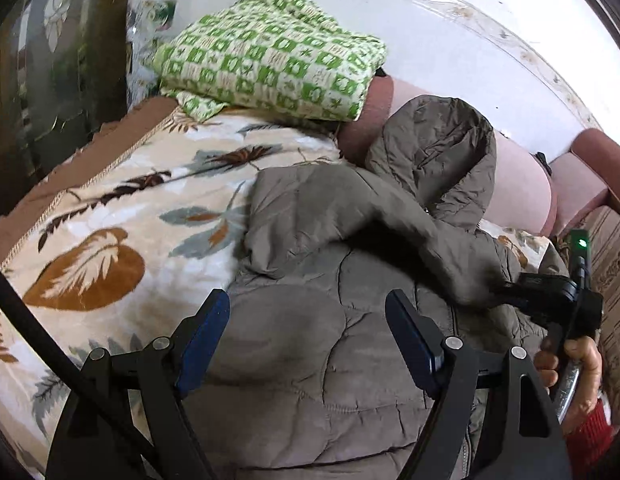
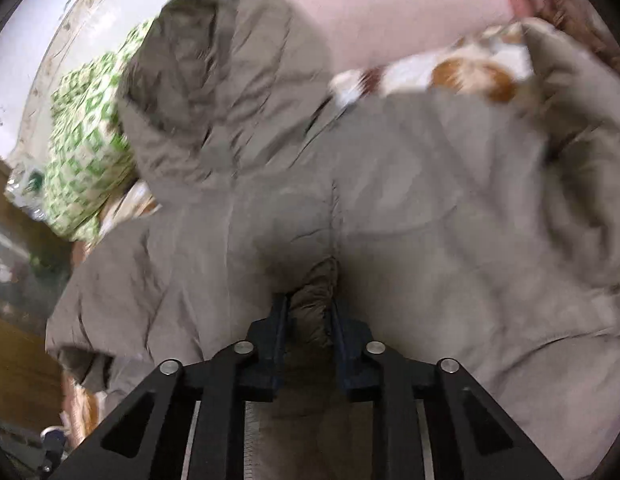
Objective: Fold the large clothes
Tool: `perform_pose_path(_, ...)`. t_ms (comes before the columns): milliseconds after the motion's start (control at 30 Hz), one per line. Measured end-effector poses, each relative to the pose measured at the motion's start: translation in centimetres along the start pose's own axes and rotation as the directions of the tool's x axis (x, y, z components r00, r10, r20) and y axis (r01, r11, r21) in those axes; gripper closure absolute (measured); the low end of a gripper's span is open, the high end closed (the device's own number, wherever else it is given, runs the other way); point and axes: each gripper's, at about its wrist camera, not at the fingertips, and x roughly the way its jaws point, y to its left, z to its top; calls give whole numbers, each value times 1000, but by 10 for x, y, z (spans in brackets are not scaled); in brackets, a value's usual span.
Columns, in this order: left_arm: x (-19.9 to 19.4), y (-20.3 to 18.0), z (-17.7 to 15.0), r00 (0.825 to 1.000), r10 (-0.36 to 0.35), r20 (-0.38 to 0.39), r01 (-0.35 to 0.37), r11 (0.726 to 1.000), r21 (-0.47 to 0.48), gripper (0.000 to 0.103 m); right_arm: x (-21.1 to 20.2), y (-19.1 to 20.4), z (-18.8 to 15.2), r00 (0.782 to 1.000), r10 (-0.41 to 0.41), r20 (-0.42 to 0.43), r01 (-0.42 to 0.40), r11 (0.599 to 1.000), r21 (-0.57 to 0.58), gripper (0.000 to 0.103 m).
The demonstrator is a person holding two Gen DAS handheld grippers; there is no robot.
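A grey-brown quilted hooded jacket (image 1: 310,340) lies on a leaf-patterned bed cover (image 1: 110,220), its hood (image 1: 437,152) against the pink headboard. My left gripper (image 1: 306,308) is open and empty just above the jacket's body. My right gripper (image 1: 505,284) shows at the right, shut on the end of a jacket sleeve (image 1: 389,216) lifted across the jacket. In the right wrist view the right gripper (image 2: 310,304) is shut on a bunch of sleeve fabric (image 2: 313,300), with the jacket (image 2: 429,220) and hood (image 2: 214,92) beyond.
A folded green-and-white checked blanket (image 1: 270,56) sits at the head of the bed; it also shows in the right wrist view (image 2: 86,160). A pink padded headboard (image 1: 517,184) runs along the white wall. Dark wooden furniture (image 1: 50,60) stands at the left.
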Motion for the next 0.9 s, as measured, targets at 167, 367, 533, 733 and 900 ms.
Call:
perform_pose_path(167, 3, -13, -7, 1000, 15, 0, -15, 1000, 24, 24, -24, -50, 11, 979, -196, 54, 193, 980, 49, 83)
perform_pose_path(367, 12, -34, -23, 998, 53, -14, -51, 993, 105, 24, -92, -105, 3, 986, -75, 148, 63, 995, 79, 55)
perform_pose_path(533, 28, -35, -31, 996, 39, -77, -33, 996, 80, 24, -157, -199, 12, 916, -222, 334, 133, 954, 268, 15)
perform_pose_path(733, 43, -32, -38, 991, 16, -131, -11, 999, 40, 24, -143, -328, 45, 940, -172, 294, -24, 828, 561, 30)
perform_pose_path(900, 51, -34, -42, 989, 19, -150, -11, 999, 52, 24, -109, -349, 79, 951, -129, 282, -58, 819, 570, 35)
